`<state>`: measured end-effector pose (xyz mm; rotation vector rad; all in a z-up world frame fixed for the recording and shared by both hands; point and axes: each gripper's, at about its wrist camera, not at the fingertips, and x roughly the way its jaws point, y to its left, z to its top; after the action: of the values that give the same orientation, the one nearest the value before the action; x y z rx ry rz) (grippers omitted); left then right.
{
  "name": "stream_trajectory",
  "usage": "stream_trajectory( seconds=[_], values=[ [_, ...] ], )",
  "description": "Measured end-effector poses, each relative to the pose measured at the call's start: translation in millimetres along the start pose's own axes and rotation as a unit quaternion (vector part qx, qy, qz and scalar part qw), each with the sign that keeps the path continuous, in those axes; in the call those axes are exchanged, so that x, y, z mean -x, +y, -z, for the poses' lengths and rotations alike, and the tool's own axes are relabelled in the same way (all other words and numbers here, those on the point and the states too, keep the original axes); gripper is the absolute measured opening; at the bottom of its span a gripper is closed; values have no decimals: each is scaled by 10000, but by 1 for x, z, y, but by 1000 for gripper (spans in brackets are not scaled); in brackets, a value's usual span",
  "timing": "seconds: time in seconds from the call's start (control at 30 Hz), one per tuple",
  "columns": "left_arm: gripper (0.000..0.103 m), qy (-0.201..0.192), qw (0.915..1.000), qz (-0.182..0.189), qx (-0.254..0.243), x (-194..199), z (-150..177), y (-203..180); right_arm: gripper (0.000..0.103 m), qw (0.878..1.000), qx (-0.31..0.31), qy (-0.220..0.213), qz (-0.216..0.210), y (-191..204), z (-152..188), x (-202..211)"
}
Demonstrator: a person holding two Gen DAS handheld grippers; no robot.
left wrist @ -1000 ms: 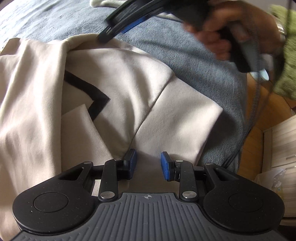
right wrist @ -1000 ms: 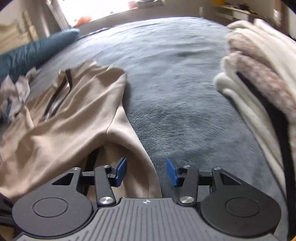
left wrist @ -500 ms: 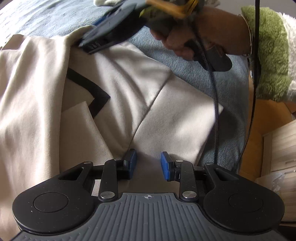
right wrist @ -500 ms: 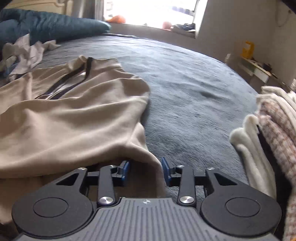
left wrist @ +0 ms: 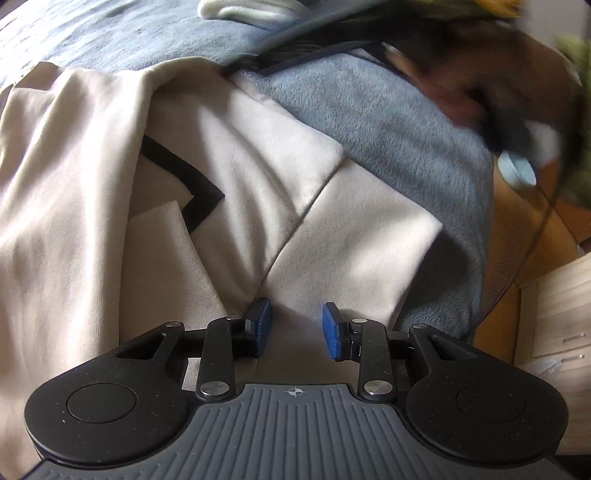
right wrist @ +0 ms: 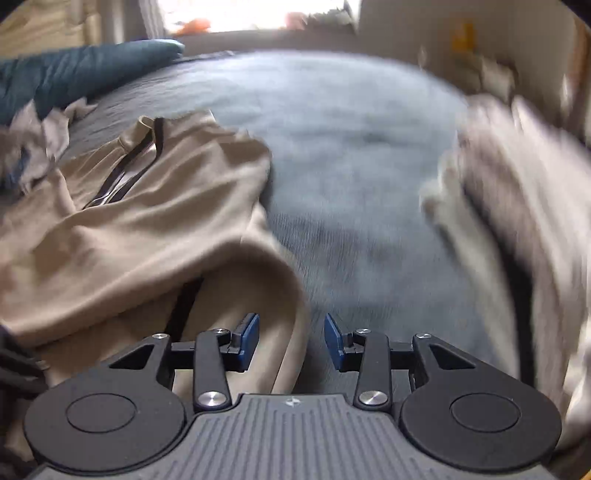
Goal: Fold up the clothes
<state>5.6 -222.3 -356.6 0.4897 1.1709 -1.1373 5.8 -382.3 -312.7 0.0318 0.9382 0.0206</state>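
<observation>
The beige garment [left wrist: 229,155] lay rumpled on the grey bed [left wrist: 388,122]. The left gripper [left wrist: 295,328] hovered over its hem, jaws partly open, pinching nothing. The right gripper [right wrist: 291,338], jaws likewise apart, straddled a loose fold. The garment looked soft and limp, best pinched at an edge.

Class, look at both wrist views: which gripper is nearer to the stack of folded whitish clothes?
Right. The right gripper sits at the beige garment's edge with the stack close beside it; the left gripper sits over the garment, the stack far off.
</observation>
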Motion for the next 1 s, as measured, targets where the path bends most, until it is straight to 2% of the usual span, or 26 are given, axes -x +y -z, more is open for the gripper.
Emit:
stream_trajectory(
  seconds=[0.03, 0.1, 0.17, 0.23, 0.27, 0.33, 0.37, 0.43, 0.53, 0.63, 0.73, 0.83, 0.9, 1.0],
  values=[
    [31, -16, 10000, 13, 56, 0, -1, 2, 40, 9992, -283, 245, -140, -5, 8, 0],
    [31, -31, 9999, 9, 103, 2, 2, 4, 16, 9972, -433, 564, -226, -8, 23, -10],
    [31, -50, 10000, -38, 24, 7, 6, 3, 9, 9987, 127, 438, 240, 3, 29, -12],
    [31, -76, 9999, -63, -39, 16, 15, 3, 9, 9925, 899, 348, 747, 23, 33, -11],
    [32, -87, 9999, -71, -64, 22, 20, 4, 10, 9907, 1004, 358, 844, 30, 34, -8],
    [32, -81, 9999, -63, -82, 27, 22, 1, 11, 9932, 782, 392, 765, 33, 33, 7],
    [32, -78, 9999, -36, -60, 30, 22, 1, 18, 9965, 487, 312, 607, 31, 33, 20],
    [32, -3, 10000, 39, -1, 37, 26, 2, 22, 9997, 71, 116, 191, 31, 35, 45],
    [32, 187, 9997, 106, 110, 37, 37, 2, 22, 9990, 332, 217, -219, 46, 46, 55],
    [32, 282, 9991, 107, 304, 33, 48, -3, 22, 9897, 871, 1128, 102, 56, 75, 24],
    [33, 366, 9973, 161, 607, 33, 52, -6, 19, 9907, 660, 1189, 92, 51, 70, 32],
    [35, 340, 9967, 158, 725, 37, 57, -11, 20, 9957, 404, 799, -220, 52, 52, 48],
    [37, 273, 9962, 92, 820, 36, 64, -11, 20, 9959, 390, 710, -404, 58, 44, 39],
    [37, 212, 9955, 23, 921, 37, 68, -13, 21, 9933, 623, 918, -335, 64, 56, 14]
  ],
)
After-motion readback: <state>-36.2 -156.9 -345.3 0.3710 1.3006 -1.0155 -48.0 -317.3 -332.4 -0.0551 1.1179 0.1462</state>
